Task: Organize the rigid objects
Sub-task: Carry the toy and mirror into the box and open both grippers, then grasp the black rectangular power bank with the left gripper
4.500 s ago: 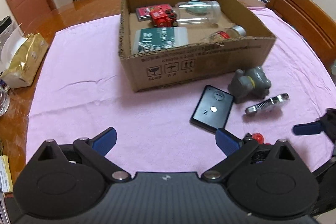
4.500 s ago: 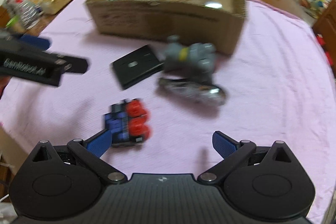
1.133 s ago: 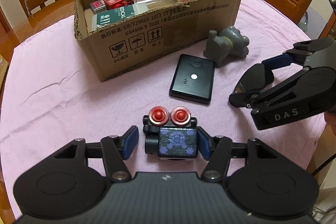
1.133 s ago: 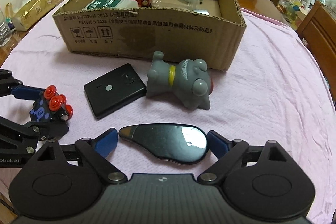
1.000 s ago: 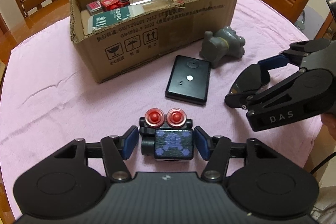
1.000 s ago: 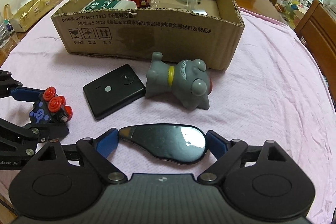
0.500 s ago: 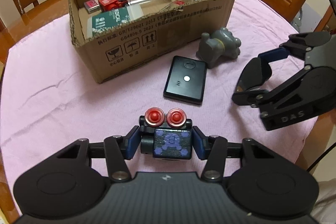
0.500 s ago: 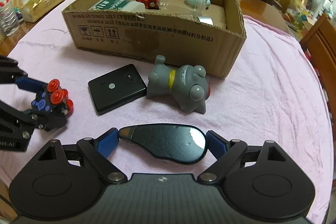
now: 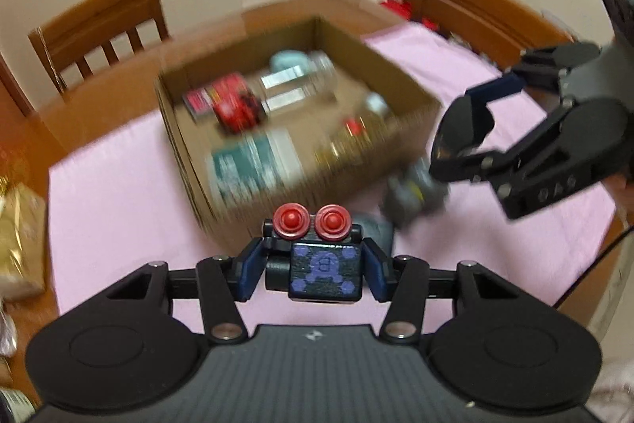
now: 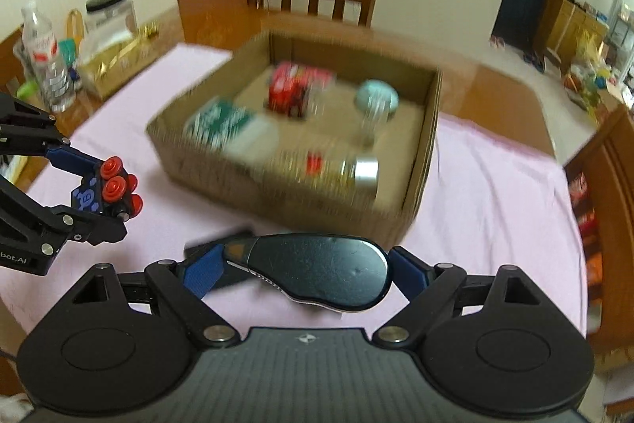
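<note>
You are gripping a small toy block (image 9: 325,271) in your left gripper (image 9: 315,270): its blue pads are pressing on both sides of the block, whose purple-patterned face is turned toward the camera and whose two red knobs are sticking up at 12 o'clock. The block is hanging clear of the pink cloth (image 9: 119,193), and the jaws have just been closing in on it.

Your right gripper (image 10: 307,270) is clamping a dark, glossy, teardrop-shaped gadget (image 10: 317,270) end to end, the narrow tip against the left pad and the rounded end against the right pad. It too is hanging clear of the cloth.

In the right wrist view, the cardboard box (image 10: 424,161) is lying at 12 o'clock, blurred, with its open top facing up. Inside it you are seeing a red item (image 10: 291,92) toward the far wall, a green and white packet (image 10: 230,125) at the left, a clear jar with a pale lid (image 10: 374,104) at the right, and a bottle with a silver cap (image 10: 356,171) near the front wall. Your left gripper with the block is showing at 9 o'clock in this view.

In the left wrist view, a grey toy figure (image 9: 416,195) is lying on the cloth just beside the box's near corner, at about 1 o'clock from the block, under your right gripper at 3 o'clock. A flat black device (image 10: 222,236) is peeking out behind the gadget in the right wrist view.
</note>
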Action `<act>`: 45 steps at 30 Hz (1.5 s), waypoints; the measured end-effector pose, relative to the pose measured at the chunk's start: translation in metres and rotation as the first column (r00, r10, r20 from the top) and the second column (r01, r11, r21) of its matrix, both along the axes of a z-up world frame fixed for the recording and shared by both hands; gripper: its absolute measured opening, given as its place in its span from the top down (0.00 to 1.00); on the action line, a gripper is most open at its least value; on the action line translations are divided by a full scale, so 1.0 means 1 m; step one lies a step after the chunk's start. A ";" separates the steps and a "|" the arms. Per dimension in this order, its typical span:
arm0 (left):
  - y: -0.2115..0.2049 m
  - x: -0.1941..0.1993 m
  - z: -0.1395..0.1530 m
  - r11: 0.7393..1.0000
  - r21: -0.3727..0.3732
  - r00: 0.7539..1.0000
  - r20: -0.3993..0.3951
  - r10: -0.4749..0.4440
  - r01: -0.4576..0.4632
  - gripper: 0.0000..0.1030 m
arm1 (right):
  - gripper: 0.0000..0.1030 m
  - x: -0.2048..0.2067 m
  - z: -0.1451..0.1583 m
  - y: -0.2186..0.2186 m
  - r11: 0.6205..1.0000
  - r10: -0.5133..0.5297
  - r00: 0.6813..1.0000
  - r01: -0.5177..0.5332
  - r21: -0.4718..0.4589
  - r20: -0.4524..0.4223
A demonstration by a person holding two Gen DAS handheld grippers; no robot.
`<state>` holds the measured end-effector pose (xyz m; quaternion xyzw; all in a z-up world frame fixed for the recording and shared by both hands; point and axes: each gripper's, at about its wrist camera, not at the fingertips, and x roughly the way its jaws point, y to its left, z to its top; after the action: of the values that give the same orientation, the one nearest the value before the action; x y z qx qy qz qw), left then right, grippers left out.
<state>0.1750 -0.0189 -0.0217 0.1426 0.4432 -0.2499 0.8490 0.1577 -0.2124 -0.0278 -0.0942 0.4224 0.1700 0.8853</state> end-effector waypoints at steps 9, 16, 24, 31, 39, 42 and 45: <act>-0.008 0.085 0.019 0.994 0.000 0.991 0.075 0.111 -0.111 0.51 | 0.11 0.077 0.004 0.017 1.000 0.019 0.999 -0.019 -0.006 0.042; -0.008 0.132 0.005 0.982 0.005 0.981 0.052 0.189 -0.189 0.51 | 0.09 0.111 -0.011 0.030 0.998 0.029 0.999 -0.027 -0.063 0.042; -0.007 0.153 -0.012 0.958 0.027 0.955 0.089 0.284 -0.287 0.07 | 0.00 0.088 0.000 0.014 1.000 -0.017 0.999 0.018 -0.019 0.049; 0.003 0.133 0.003 0.953 -0.003 0.942 0.147 0.301 -0.304 0.06 | 0.00 0.059 0.000 0.003 0.999 -0.042 0.999 0.042 0.001 0.018; 0.010 0.081 0.016 0.945 0.001 0.932 0.169 0.321 -0.326 0.03 | 0.00 0.030 -0.034 -0.009 0.988 -0.154 0.987 0.153 -0.007 -0.046; 0.017 0.060 0.012 0.938 -0.023 0.929 0.130 0.346 -0.346 0.01 | 0.00 0.023 -0.054 -0.009 0.978 -0.209 0.974 0.208 -0.012 -0.084; 0.021 0.040 0.002 0.914 -0.021 0.908 0.103 0.406 -0.406 0.01 | 0.00 0.020 -0.074 -0.003 0.971 -0.239 0.965 0.238 -0.029 -0.103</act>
<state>0.2148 0.0018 -0.0193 0.0608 0.4182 -0.0599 0.9043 0.1775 -0.2154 -0.1013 -0.0409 0.4782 0.0635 0.8750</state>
